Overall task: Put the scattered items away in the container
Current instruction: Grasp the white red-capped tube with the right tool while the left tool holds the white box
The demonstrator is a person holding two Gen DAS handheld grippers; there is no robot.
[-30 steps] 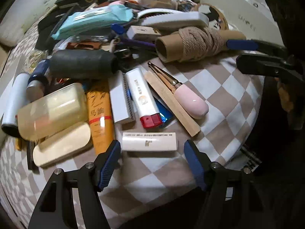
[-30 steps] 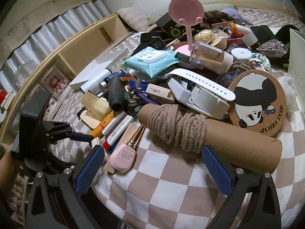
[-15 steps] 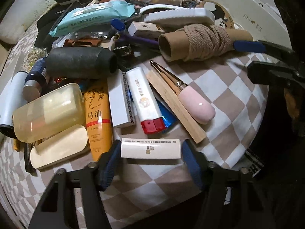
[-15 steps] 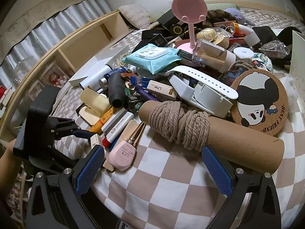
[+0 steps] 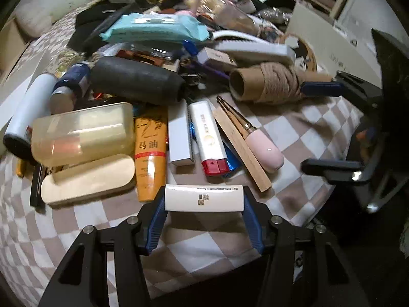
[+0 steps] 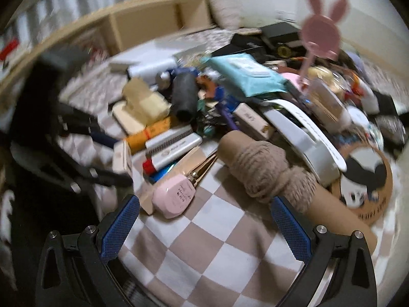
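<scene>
Checkered cloth (image 5: 301, 138), white box (image 5: 204, 198) between left tongs (image 5: 204, 220)

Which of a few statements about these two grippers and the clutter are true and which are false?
1. The left gripper is shut on the white box. True.
2. The right gripper holds the pink bottle. False: its jaws are open and empty; the bottle lies ahead on the checked cloth.
3. Rope is wound around the cardboard tube. True.
4. The orange tube stands upright. False: it lies flat.
5. The teal pack lies alone on bare cloth. False: it rests atop the pile.
</scene>
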